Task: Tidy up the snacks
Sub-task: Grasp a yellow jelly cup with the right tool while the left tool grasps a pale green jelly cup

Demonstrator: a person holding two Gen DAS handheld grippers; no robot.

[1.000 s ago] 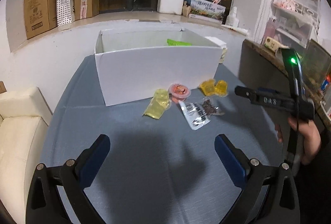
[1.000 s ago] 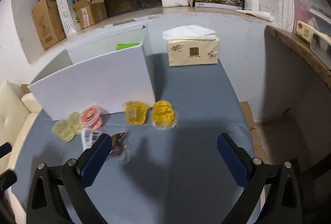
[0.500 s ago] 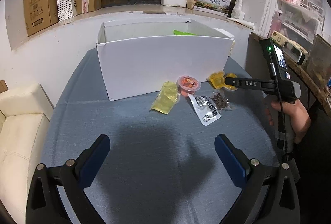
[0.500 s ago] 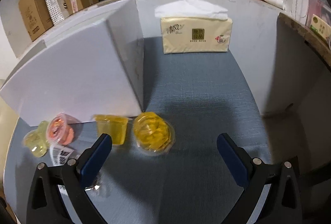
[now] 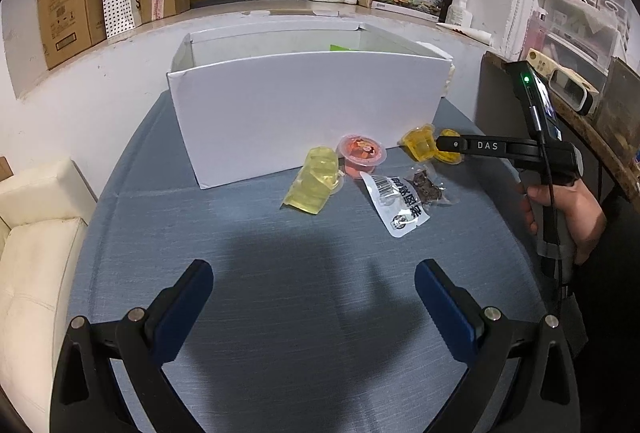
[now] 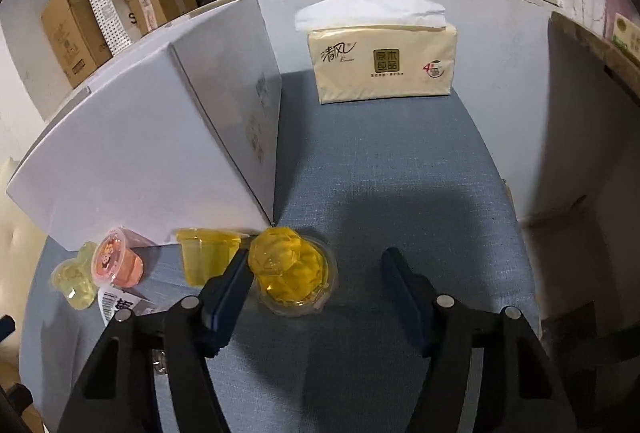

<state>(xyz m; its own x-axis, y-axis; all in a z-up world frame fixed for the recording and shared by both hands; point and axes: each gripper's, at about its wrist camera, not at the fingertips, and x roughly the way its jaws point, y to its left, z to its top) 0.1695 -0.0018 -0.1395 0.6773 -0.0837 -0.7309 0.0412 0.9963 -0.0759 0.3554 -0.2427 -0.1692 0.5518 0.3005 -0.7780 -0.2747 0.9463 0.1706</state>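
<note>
Since a second earlier our right gripper (image 6: pixel 316 285) had dropped toward the round clear cup of yellow jelly (image 6: pixel 294 279) by the white cardboard box (image 6: pixel 160 161), jaws just closing around it, right pad not touching; our left gripper (image 5: pixel 312 297) hung open, the box's contents mostly hidden.

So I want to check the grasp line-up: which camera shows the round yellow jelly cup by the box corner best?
The right wrist view: the round yellow jelly cup sits close and whole between the fingers of the right gripper, whose jaws have just been closing; the left pad is at it, the right one apart. In the left wrist view that gripper hides most of the cup.
</note>
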